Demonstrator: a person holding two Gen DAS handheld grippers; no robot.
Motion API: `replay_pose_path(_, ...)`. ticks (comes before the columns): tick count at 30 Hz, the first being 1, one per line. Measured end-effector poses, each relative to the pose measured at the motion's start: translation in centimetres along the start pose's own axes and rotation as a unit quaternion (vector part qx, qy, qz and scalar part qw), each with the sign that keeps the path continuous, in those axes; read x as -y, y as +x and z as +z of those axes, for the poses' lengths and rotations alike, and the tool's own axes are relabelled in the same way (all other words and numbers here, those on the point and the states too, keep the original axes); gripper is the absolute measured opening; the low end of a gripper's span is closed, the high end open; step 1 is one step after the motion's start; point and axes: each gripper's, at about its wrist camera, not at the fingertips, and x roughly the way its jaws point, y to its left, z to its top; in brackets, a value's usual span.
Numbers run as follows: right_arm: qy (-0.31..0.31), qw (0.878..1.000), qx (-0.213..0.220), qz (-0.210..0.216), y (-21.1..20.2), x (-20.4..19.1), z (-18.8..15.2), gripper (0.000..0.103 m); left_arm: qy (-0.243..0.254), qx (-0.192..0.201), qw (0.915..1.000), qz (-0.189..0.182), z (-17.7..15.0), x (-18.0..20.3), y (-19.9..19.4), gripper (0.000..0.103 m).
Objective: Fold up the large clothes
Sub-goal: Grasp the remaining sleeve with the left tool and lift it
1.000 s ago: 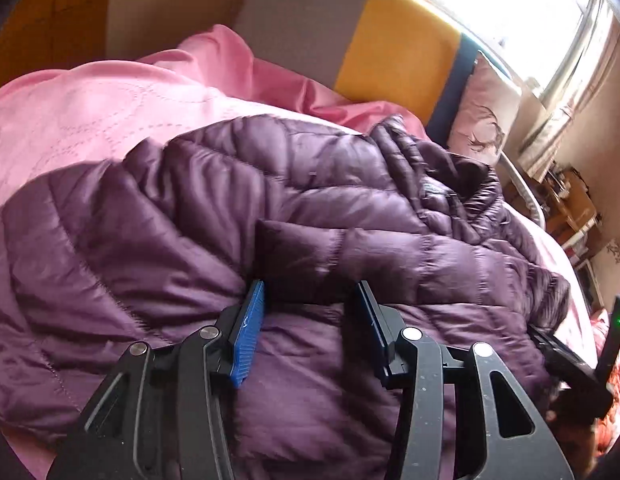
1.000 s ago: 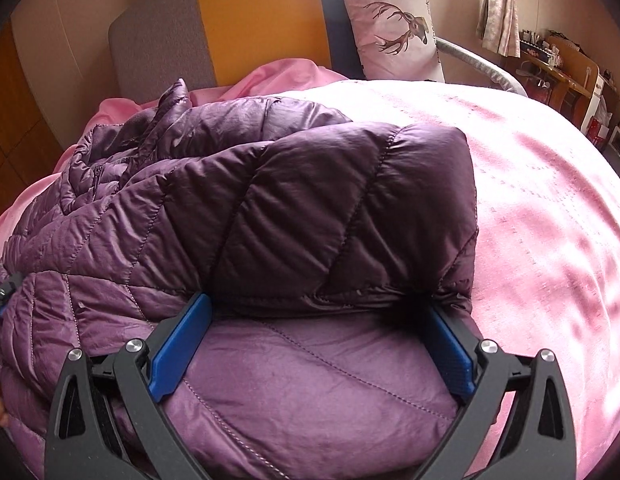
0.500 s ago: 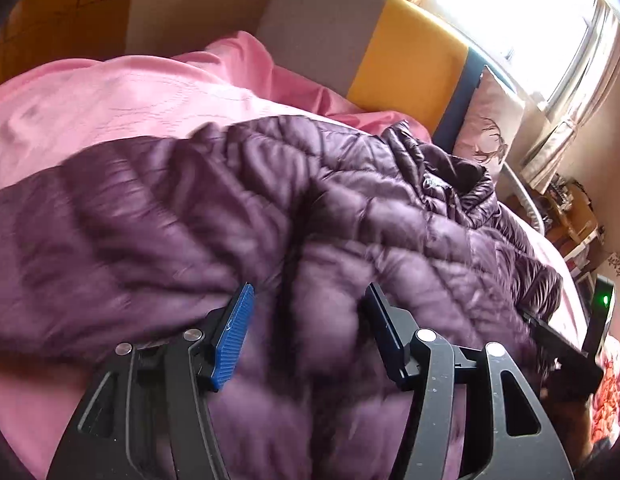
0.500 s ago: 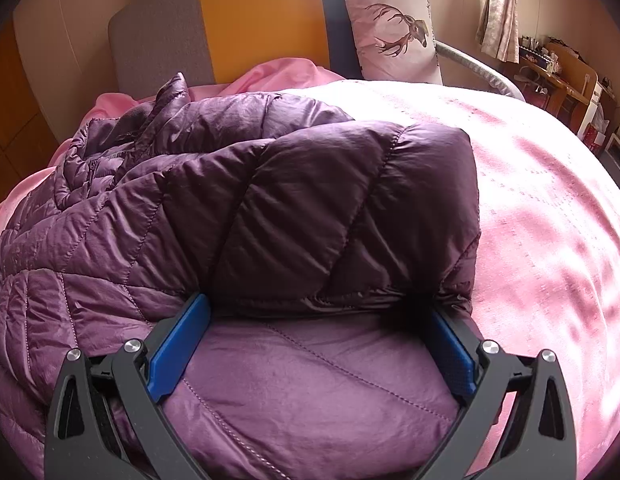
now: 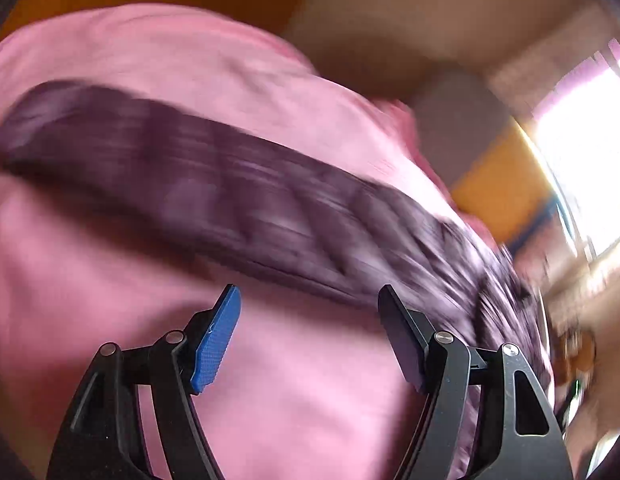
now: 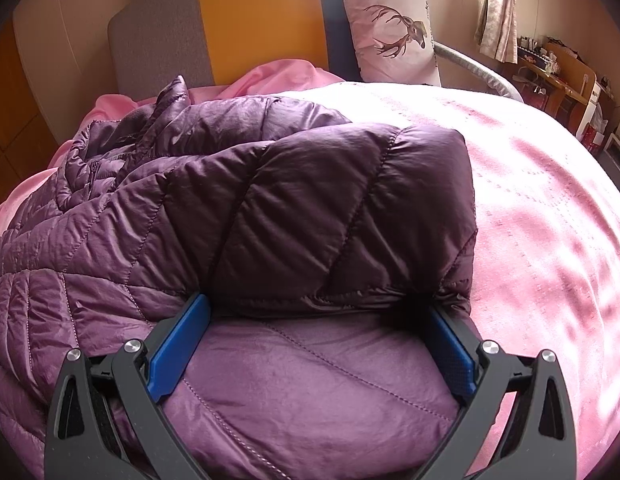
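A purple quilted puffer jacket [image 6: 270, 208] lies on the pink bedspread [image 6: 550, 220], with one part folded over its lower panel. My right gripper [image 6: 316, 308] is open wide, its blue pads resting on the lower panel at the edge of the folded part. In the left wrist view the jacket [image 5: 238, 200] is a blurred dark band across the bedspread [image 5: 290, 380]. My left gripper [image 5: 308, 300] is open and empty, over bare pink bedspread just short of the jacket's edge.
A headboard [image 6: 262, 24] in grey, yellow and navy stands at the far end, with a deer-print pillow [image 6: 390, 28] against it. A wooden desk with clutter [image 6: 558, 68] stands at the far right. A bright window [image 5: 590, 160] shows in the left wrist view.
My left gripper has drawn back off the jacket and swung left, now over bare bedspread, with the view blurred. My right gripper has stayed put on the jacket.
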Motion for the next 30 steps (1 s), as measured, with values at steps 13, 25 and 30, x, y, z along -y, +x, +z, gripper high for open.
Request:
replay_pose_path(13,-0.004,1.0,0.002,-0.009,0.0,-0.3,-0.1,0.101,-0.228,0.052,0.9723,0.0,6.2,-14.1,-1.9,0.04)
replay_pose_path(25,-0.01,1.0,0.003,-0.019,0.0,-0.6,-0.1,0.101,0.041,0.095,0.9945,-0.016,6.5,-0.9,-3.9,0.015)
replay_pose_path(30,-0.009,1.0,0.003,-0.018,0.0,-0.6,-0.1,0.101,0.139,0.07,0.9862,-0.057,3.3,7.0,-2.0,0.015)
